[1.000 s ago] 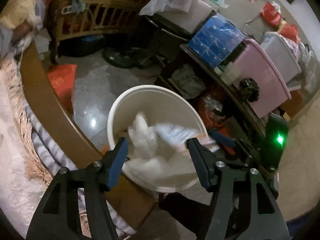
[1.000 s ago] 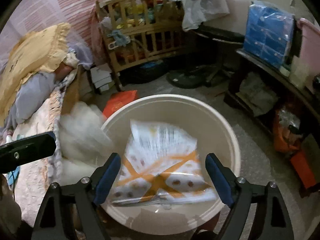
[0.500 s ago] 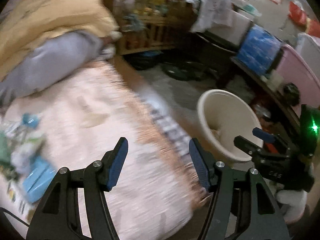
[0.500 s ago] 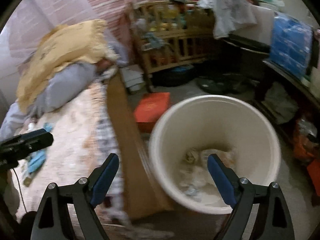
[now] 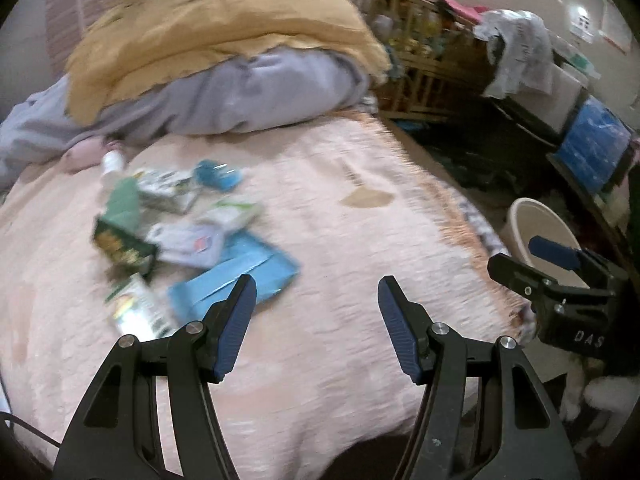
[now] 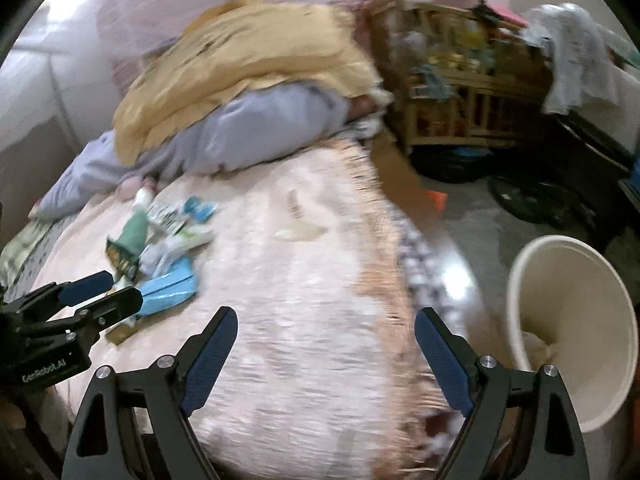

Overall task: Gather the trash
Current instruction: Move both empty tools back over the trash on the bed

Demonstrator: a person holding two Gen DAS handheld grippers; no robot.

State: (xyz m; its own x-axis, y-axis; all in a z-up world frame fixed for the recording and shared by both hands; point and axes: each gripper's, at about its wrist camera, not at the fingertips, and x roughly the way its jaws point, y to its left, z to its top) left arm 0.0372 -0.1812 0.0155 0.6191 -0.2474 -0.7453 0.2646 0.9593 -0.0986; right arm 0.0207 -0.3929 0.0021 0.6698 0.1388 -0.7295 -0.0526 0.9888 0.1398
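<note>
A pile of trash lies on the pink bed cover (image 5: 340,240): a blue packet (image 5: 236,276), a dark green box (image 5: 120,246), a white wrapper (image 5: 188,240) and a small blue item (image 5: 218,174). The pile also shows in the right wrist view, with the blue packet (image 6: 170,286) nearest. My left gripper (image 5: 314,312) is open and empty above the bed, right of the pile. My right gripper (image 6: 326,344) is open and empty over the bed edge. The cream bin (image 6: 568,320) stands on the floor to the right, with trash at its bottom.
A yellow quilt (image 5: 224,28) and a grey pillow (image 5: 248,96) lie at the head of the bed. A wooden crib (image 6: 452,92) and cluttered shelves with a blue pack (image 5: 592,148) stand beyond the bin. Both views are motion-blurred.
Both grippers dropped paper and wrappers into the bin, then swung left from the bin to the bed. The trash pile has come into view; the bin now sits at the right edge.
</note>
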